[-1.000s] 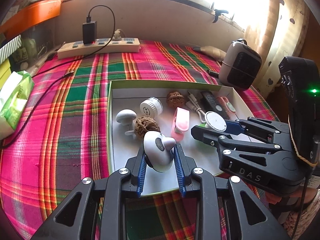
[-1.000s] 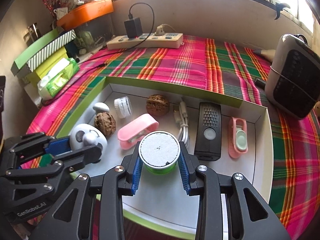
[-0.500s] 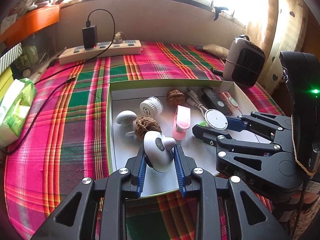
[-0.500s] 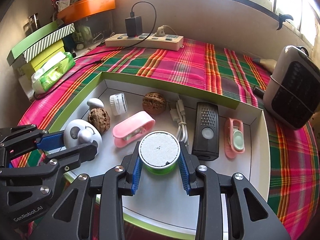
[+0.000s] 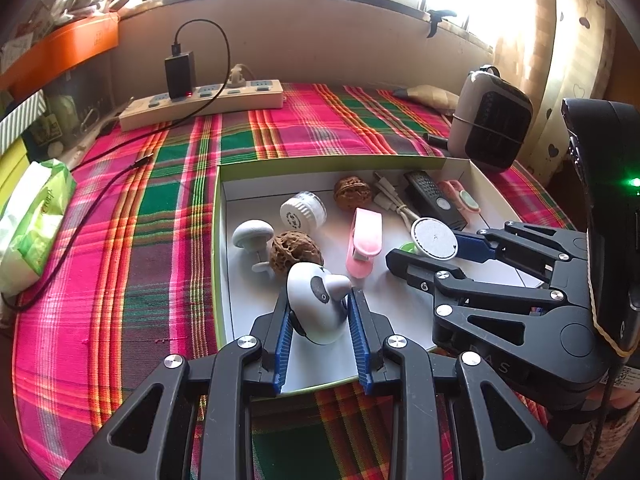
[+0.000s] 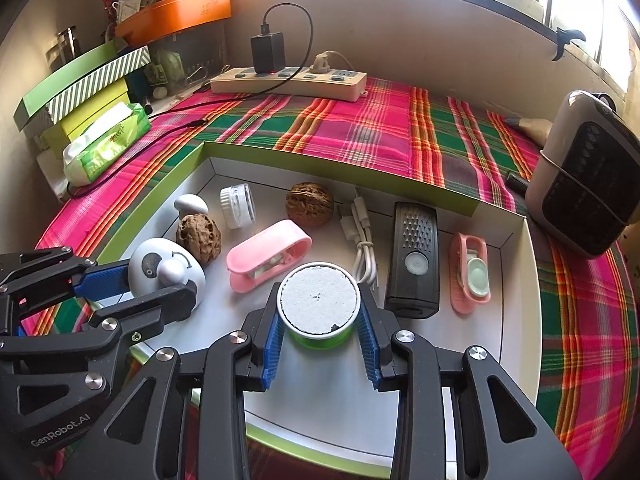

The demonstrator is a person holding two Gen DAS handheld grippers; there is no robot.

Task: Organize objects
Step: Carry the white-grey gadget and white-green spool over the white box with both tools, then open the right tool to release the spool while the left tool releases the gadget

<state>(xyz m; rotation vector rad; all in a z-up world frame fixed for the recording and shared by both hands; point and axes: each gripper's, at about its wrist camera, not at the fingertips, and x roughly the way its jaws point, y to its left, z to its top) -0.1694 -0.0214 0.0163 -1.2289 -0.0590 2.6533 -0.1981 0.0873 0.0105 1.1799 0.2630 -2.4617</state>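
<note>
the left gripper clamps a white panda-face toy over the near edge of the box. to its right, the right gripper grasps a green round container; beyond both lie two walnuts.

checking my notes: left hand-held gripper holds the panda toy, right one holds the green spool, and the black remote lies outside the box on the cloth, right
Not quite. The black remote lies inside the box, between the white cable and the pink clip, as the right wrist view shows. The rest holds: the left hand-held gripper holds the panda toy and the right hand-held gripper holds the green spool.
</note>
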